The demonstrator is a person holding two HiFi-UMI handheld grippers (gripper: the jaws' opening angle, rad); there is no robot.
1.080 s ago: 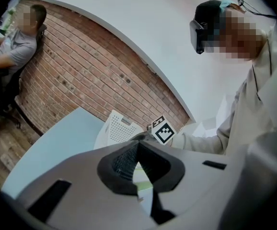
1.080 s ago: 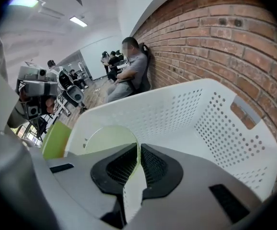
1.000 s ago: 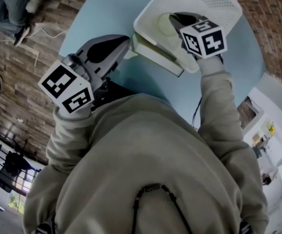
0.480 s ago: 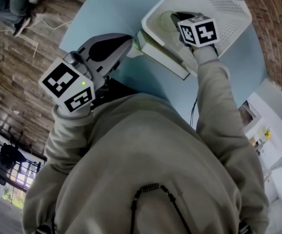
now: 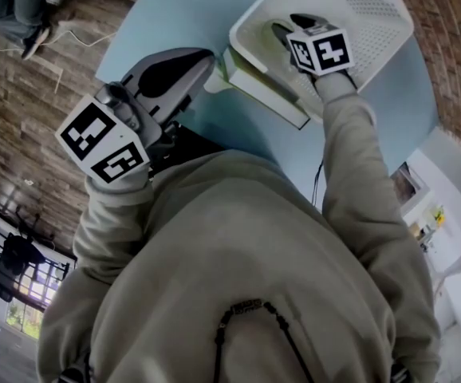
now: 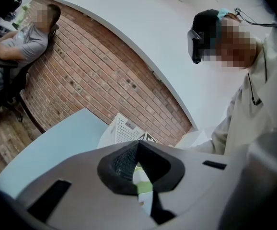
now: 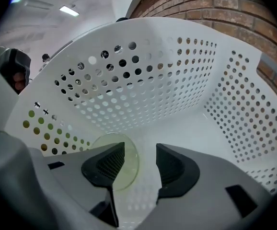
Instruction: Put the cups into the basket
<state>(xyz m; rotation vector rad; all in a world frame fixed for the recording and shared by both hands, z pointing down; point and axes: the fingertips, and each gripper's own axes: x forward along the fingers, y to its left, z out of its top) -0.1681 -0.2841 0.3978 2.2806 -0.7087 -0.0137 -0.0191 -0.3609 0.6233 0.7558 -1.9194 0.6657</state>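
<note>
Lying on the basket (image 7: 153, 90) floor, the cup (image 7: 131, 164) sits between the right gripper's (image 7: 141, 162) jaws, close by one pad and clear of the other. Those jaws have just been opening and grip nothing. Perforated walls rise close around, with open room above. The left gripper (image 6: 137, 166), clenched, hovers by the basket's near corner over the table (image 5: 175, 14).

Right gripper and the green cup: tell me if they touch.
Cannot tell. In the right gripper view the fingers of the right gripper have just been opening; the green cup shows between them, clear of one finger but partly behind the other.
</note>
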